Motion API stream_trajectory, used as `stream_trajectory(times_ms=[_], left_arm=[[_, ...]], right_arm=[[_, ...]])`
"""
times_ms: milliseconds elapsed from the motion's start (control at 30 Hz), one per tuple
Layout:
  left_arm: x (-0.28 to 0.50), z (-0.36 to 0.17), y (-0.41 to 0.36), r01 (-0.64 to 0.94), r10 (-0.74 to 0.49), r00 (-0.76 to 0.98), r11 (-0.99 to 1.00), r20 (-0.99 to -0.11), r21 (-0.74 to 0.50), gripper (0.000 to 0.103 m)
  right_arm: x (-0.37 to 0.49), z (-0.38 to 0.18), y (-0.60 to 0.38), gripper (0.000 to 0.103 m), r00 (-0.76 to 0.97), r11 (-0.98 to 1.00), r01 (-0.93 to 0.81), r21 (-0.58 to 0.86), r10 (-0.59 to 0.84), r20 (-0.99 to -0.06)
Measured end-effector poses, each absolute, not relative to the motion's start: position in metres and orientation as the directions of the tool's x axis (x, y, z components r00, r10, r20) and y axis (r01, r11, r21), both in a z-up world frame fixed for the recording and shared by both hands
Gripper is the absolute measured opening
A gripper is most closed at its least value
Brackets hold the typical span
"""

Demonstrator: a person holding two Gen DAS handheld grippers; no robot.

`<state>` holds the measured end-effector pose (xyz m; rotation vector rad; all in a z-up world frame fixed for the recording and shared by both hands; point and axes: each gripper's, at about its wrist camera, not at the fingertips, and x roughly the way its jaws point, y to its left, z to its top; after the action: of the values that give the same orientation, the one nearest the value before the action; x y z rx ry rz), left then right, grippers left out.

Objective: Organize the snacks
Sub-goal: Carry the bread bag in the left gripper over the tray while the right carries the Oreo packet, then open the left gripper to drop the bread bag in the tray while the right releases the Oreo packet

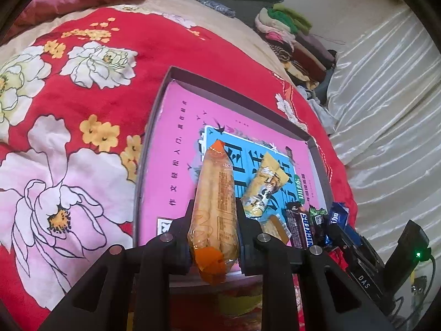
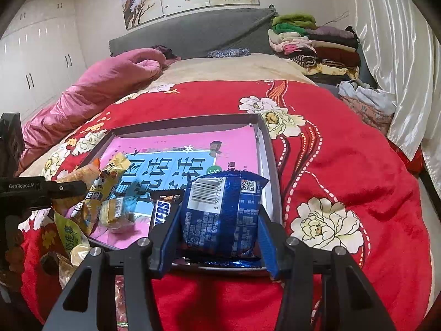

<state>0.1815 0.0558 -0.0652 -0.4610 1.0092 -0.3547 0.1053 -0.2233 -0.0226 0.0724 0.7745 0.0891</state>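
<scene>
Red floral bedspread (image 2: 344, 165) underneath everything, with a shallow grey-walled box (image 2: 266, 143) lying on it, pink-and-blue printed sheet on its floor. Already inside, toward the near edge: a yellow wrapped bar (image 1: 266, 186), a brown Snickers bar (image 2: 162, 211), a small yellow-wrapped piece (image 2: 114, 211). More loose packets on the bedspread near the box's near left corner, too jumbled to name. Right gripper (image 2: 217, 237) clamped on a blue foil packet (image 2: 220, 212), barcode side up, held over the near right part of the box — blue pads pressing both flanks. Left gripper (image 1: 213, 229) narrowed tight on a long orange-ended clear packet (image 1: 216, 201), lengthways between the fingers, poised over the near edge of the box. Step in hand, by the look of it: carrying two snacks in for placing at once. Next move probably calls for lowering each packet to a bare patch of the pink floor — left one into the open stretch at the left, right one clear of the Snickers bar — then easing the jaws apart without dragging neighbours. Slippery wrappers likely to slide or tilt on release.
</scene>
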Motion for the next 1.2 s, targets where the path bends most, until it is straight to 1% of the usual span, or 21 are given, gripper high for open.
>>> stream_trajectory(times_ms=[167, 233, 300, 600, 867, 1000, 1100, 1200], left_arm=[[0.18, -0.064, 0.056, 0.069, -0.472, 0.496, 0.858, -0.729, -0.509, 0.027], [0.18, -0.064, 0.056, 0.069, -0.466, 0.494, 0.862, -0.734, -0.502, 0.034], [0.179, -0.063, 0.055, 0.069, -0.463, 0.494, 0.865, -0.736, -0.498, 0.035], [0.176, -0.061, 0.057, 0.072, -0.438, 0.505, 0.88, -0.744, -0.469, 0.036], [0.17, -0.056, 0.057, 0.082, -0.419, 0.513, 0.893, -0.749, -0.443, 0.036], [0.169, -0.054, 0.057, 0.082, -0.41, 0.516, 0.898, -0.752, -0.433, 0.044], [0.166, -0.052, 0.056, 0.085, -0.405, 0.518, 0.901, -0.753, -0.426, 0.044], [0.165, -0.051, 0.057, 0.086, -0.399, 0.519, 0.904, -0.756, -0.418, 0.048]], right_arm=[[0.106, -0.023, -0.223, 0.052, 0.711, 0.993, -0.053, 0.107, 0.113, -0.694], [0.105, -0.022, -0.222, 0.052, 0.711, 0.992, -0.056, 0.11, 0.117, -0.693], [0.105, -0.022, -0.222, 0.052, 0.709, 0.992, -0.055, 0.111, 0.117, -0.695], [0.105, -0.023, -0.227, 0.053, 0.707, 0.992, -0.035, 0.118, 0.108, -0.699], [0.106, -0.025, -0.233, 0.053, 0.695, 0.987, -0.026, 0.161, 0.134, -0.707], [0.105, -0.025, -0.237, 0.053, 0.696, 0.984, -0.013, 0.175, 0.135, -0.706], [0.105, -0.024, -0.237, 0.053, 0.695, 0.984, -0.01, 0.179, 0.135, -0.706], [0.104, -0.024, -0.238, 0.053, 0.695, 0.984, -0.006, 0.175, 0.13, -0.707]])
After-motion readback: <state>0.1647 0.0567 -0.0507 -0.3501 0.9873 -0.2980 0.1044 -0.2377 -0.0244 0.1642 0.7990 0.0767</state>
